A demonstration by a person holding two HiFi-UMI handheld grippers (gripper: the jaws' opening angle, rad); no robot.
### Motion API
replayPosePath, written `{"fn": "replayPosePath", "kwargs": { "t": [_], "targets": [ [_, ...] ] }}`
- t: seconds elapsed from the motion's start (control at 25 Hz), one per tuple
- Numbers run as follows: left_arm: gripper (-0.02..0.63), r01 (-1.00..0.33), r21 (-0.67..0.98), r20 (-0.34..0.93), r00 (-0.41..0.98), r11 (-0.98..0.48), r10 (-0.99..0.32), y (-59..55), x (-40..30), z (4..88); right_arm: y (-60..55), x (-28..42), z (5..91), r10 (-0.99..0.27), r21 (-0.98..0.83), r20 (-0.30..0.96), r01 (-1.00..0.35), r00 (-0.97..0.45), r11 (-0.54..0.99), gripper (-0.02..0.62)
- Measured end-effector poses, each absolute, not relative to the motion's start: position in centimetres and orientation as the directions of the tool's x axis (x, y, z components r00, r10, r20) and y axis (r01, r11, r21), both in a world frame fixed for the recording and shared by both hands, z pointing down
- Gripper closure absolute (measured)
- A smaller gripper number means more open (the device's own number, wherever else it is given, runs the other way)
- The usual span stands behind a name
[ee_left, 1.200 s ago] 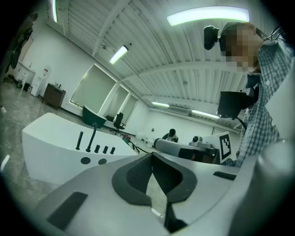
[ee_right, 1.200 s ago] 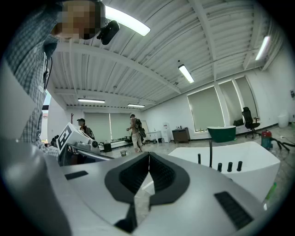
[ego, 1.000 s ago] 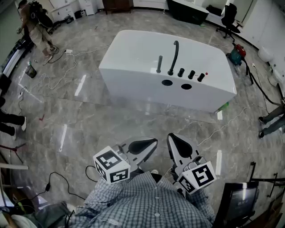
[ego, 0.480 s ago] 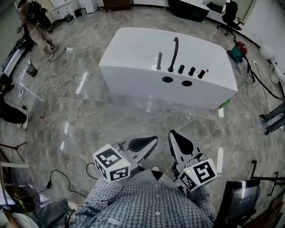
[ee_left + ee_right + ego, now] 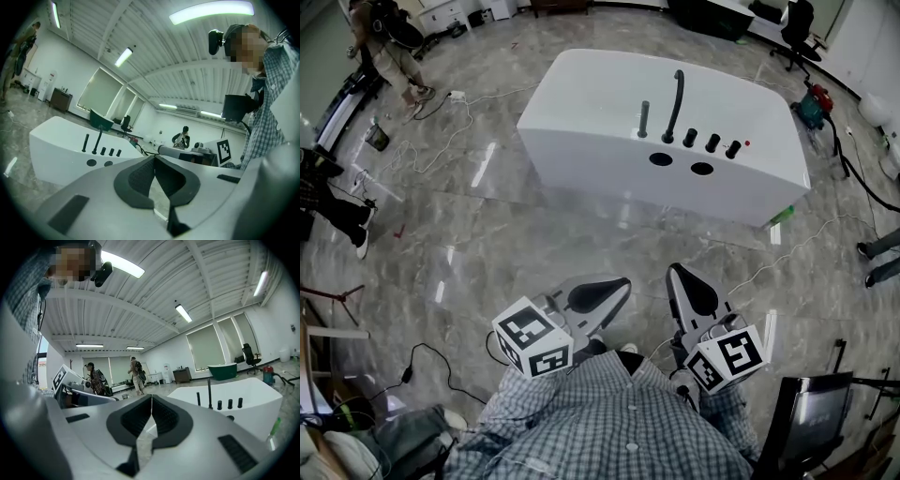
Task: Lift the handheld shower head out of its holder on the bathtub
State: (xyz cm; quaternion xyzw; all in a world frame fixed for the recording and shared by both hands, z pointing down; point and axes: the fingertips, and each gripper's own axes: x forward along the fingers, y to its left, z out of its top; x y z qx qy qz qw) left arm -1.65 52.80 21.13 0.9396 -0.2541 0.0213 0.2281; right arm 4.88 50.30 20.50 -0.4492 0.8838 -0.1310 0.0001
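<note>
- Your left gripper has its jaws pressed together; its own view shows the dark ribbed pads meeting with nothing caught in them.
- Your right gripper is likewise closed; in its own view the pads meet along a thin line and hold nothing.
- You hold both grippers low, just in front of your blue-and-white checked shirt, side by side over the glossy grey marble floor.
- The slim dark grey handheld shower head stands upright in its holder on the near deck of the white freestanding bathtub, well apart from both grippers.
- Just to the right of it rises a tall dark curved spout, then a row of three short black knobs.
- Two round dark holes sit in the tub's deck in front of those fittings.
- Pale cables trail across the floor left of the tub, where another person stands.
</note>
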Motion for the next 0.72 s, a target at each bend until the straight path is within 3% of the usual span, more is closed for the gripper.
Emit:
{"fn": "replayPosePath", "kwargs": {
  "t": [0.72],
  "targets": [
    [0.597, -0.522, 0.415, 0.139, 0.846, -0.745, -0.514, 54.8, 0.9, 22.0, 52.0, 8.7, 21.2, -0.788, -0.289, 0.092, -0.774, -0.609, 0.564, 0.577]
  ]
}}
